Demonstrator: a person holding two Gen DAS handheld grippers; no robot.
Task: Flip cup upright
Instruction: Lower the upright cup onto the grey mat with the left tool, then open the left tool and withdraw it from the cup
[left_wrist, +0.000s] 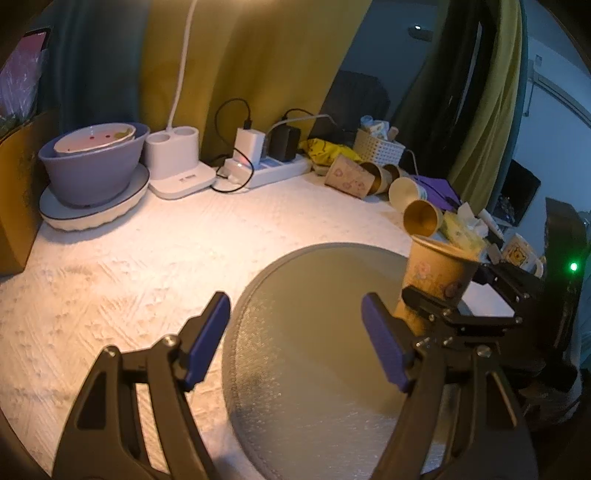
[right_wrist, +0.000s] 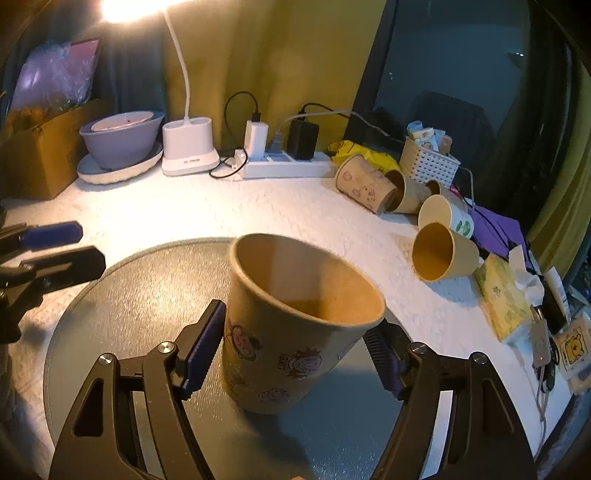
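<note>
Cup sits mouth-up between the right gripper fingers, clamped at both sides (base on the round mat). Left gripper gapes wide, nothing between its fingers.

mat bare L | cups crowd R | bowl far back

five paper cups, two bowls, one basket.

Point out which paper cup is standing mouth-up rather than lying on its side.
The cartoon-printed cup on the round grey mat, between the right gripper fingers. The other cups lie tipped over near the basket.
</note>
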